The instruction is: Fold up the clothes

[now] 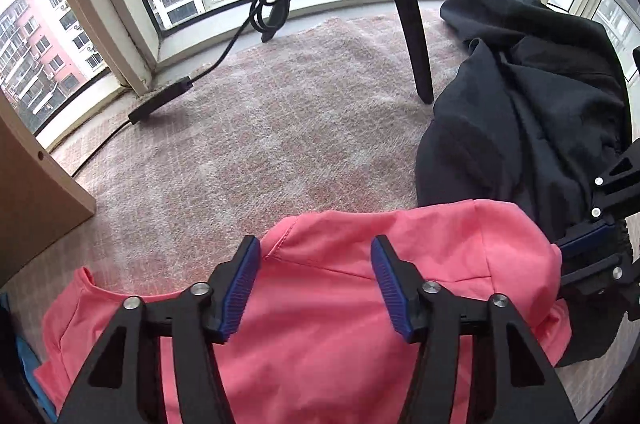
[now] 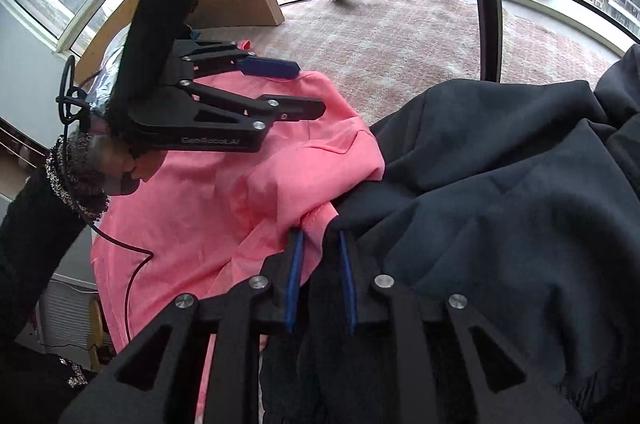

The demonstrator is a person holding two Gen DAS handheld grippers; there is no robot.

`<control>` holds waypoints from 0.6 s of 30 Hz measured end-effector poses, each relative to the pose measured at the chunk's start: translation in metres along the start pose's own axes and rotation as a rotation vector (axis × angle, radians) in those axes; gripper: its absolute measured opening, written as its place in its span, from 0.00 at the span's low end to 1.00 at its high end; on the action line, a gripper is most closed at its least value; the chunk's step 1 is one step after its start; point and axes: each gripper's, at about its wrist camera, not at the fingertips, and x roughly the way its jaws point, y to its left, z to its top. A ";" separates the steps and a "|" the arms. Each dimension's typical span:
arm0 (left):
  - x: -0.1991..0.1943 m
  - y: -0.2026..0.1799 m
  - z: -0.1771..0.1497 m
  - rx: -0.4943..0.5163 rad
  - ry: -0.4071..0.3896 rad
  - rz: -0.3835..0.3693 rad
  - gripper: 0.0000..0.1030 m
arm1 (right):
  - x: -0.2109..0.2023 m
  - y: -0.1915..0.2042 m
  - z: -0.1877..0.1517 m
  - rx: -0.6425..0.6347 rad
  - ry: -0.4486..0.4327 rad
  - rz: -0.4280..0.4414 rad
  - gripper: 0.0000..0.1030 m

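A pink garment (image 1: 320,304) lies rumpled on the carpet, also in the right wrist view (image 2: 224,192). A dark navy garment (image 1: 532,128) lies bunched to its right and partly over it (image 2: 500,184). My left gripper (image 1: 316,256) is open and empty, hovering just above the pink garment (image 2: 304,92). My right gripper (image 2: 320,240) has its jaws close together on bunched fabric where the pink edge meets the dark garment. It shows at the right edge of the left wrist view (image 1: 592,244).
A pinkish carpet (image 1: 260,144) covers the floor up to a curved window. A black tripod leg (image 1: 416,36) stands on it, with a cable and adapter (image 1: 160,104) by the sill. A wooden panel (image 1: 36,192) stands at the left.
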 end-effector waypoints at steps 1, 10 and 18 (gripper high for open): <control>0.006 0.001 0.000 -0.006 0.010 -0.012 0.13 | 0.000 -0.001 0.000 0.002 -0.004 0.005 0.19; -0.051 0.044 -0.012 -0.171 -0.184 0.102 0.01 | -0.052 -0.001 -0.012 0.111 -0.265 0.068 0.03; -0.080 0.073 -0.010 -0.256 -0.222 0.104 0.31 | -0.084 -0.041 -0.016 0.360 -0.350 -0.146 0.08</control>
